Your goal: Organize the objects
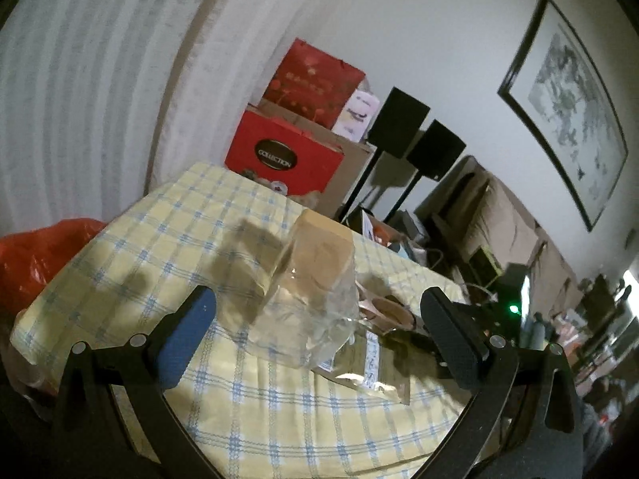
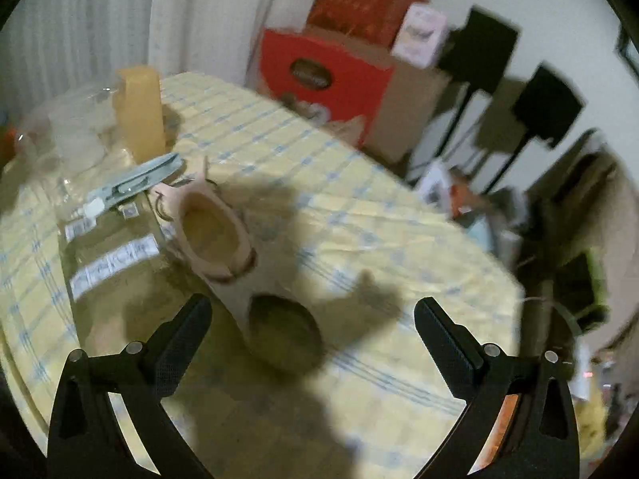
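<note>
Left gripper [image 1: 319, 319] fingers spread wide, empty, facing a clear plastic bag [image 1: 309, 299] (crumpled). Right gripper [image 2: 311, 327] fingers likewise apart above the checked counter [image 2: 359, 207].

two speakers [image 1: 399, 121], two red boxes [image 1: 283, 159]

Bare yellow-and-blue checked tablecloth [image 2: 399, 239] lies open across the frame's centre and right. The left is crowded: a tall clear plastic container [image 2: 72, 127], a yellow block [image 2: 139, 111], flat labelled packets [image 2: 112, 255], a beige oval holder [image 2: 211, 235].
</note>
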The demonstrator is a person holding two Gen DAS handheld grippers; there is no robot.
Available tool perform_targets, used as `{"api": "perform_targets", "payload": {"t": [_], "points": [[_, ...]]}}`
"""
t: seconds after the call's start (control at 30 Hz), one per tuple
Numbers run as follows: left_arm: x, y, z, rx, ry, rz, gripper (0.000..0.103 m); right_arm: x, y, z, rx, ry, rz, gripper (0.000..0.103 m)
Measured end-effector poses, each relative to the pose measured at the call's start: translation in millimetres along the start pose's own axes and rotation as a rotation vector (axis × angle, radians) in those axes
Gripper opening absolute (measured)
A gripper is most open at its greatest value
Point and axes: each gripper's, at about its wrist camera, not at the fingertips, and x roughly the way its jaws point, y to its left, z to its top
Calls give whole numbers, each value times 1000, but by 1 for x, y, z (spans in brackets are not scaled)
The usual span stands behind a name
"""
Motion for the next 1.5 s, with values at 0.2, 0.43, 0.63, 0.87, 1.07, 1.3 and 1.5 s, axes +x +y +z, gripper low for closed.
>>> {"api": "perform_targets", "payload": {"t": [0.2, 0.43, 0.63, 0.87, 1.07, 1.3, 1.5], "points": [[-2, -4, -2, 36, -10, -21, 103, 11, 2, -3, 31, 24, 117, 61], [-9, -7, 0, 28, -37, -13, 103, -33, 2, -36, 111, 149, 7, 40], [-11, -25, 3, 29, 1, -97, 103, -67, 6, -81, 198, 251, -7, 41], [-18, -55, 11, 2, 74, -149, 103, -71, 17, -83, 114, 251, -77, 56], [-19, -110, 21, 193, 228, -269, 103, -83, 16, -91, 217, 215, -26, 39], [95, -179, 40, 491, 621, -21, 103, -123, -15, -116, 295, 152, -32, 40], [189, -179, 30, 279, 888, 47, 102, -142, -35, -131, 344, 118, -71, 39]]}}
